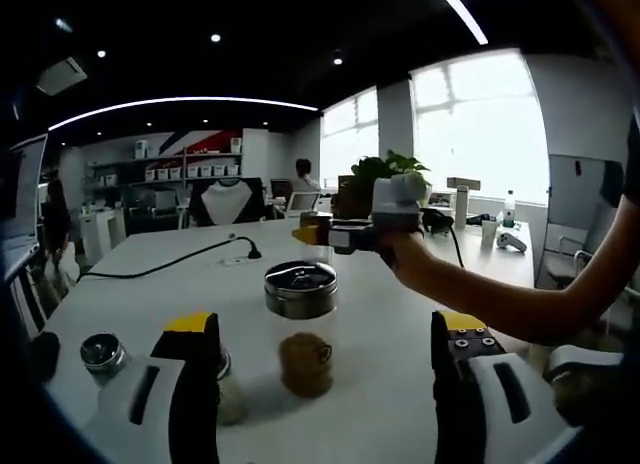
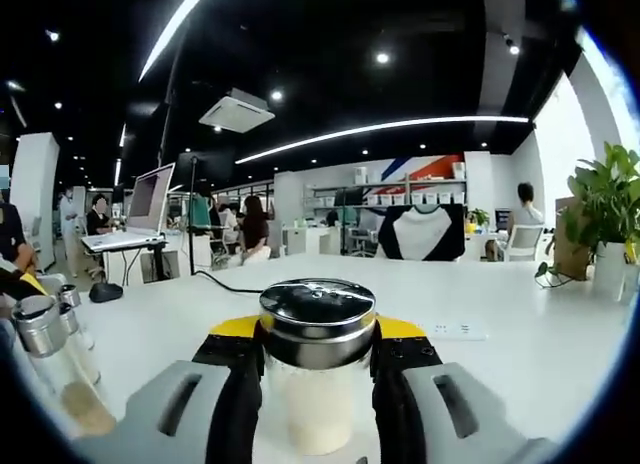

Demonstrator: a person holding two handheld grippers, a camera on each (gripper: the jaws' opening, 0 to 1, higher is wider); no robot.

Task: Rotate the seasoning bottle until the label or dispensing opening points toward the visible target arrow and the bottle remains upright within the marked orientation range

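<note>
A glass seasoning bottle [image 1: 303, 329] with a steel lid and brown contents stands upright on the white table [image 1: 380, 314]. It is between the wide-apart jaws of my left gripper [image 1: 325, 329], which is open and not touching it. My right gripper [image 2: 318, 334] is shut on a second steel-lidded bottle [image 2: 316, 399] with pale contents, its jaws pressing just under the lid. In the left gripper view the right gripper [image 1: 322, 234] hangs above the table beyond the brown bottle, held by a person's arm [image 1: 480, 294]. I see no arrow mark.
More small steel-lidded bottles stand to the left [image 1: 101, 354] [image 2: 42, 329]. A black cable [image 1: 170, 264] runs across the table to a power strip [image 2: 455, 330]. A potted plant [image 2: 605, 209] and a laptop on a stand [image 2: 140, 214] sit at the edges.
</note>
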